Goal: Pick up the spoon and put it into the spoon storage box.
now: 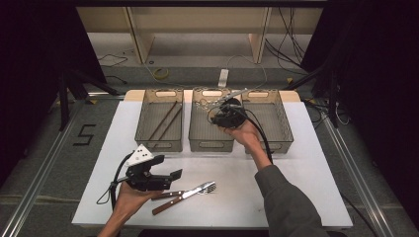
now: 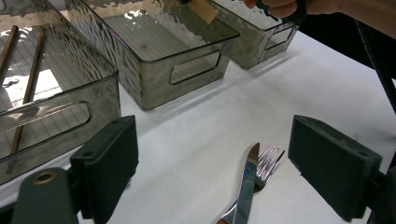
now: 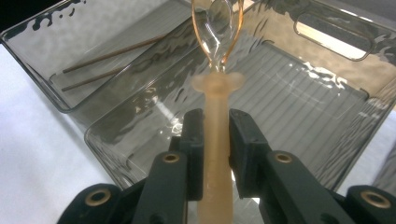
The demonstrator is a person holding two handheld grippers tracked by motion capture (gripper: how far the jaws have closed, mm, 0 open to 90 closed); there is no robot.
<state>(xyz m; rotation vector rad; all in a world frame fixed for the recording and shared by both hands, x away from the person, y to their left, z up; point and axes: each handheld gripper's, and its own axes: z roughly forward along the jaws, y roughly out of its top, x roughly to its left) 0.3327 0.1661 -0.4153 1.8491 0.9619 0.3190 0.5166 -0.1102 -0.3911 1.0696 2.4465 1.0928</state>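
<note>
Since the right hand-held gripper (image 3: pixel 216 140) is clamped only on the spoon's (image 3: pixel 215 93) slim handle above the middle bin (image 3: pixel 327 140), any wobble could tip it over that bin's wall, honestly.

Dim room, bright overhead light on white table (image 1: pixel 306 163), glare on bins (image 2: pixel 159 51).

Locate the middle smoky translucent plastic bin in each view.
High view: middle smoky translucent plastic bin, centre of the three-bin row.
Left gripper view: top centre, handle cutout facing the camera.
Right gripper view: centre-right, behind the peach-handled clear spoon.
Shared landmark: two thin brown sticks in the neighbouring bin.
</note>
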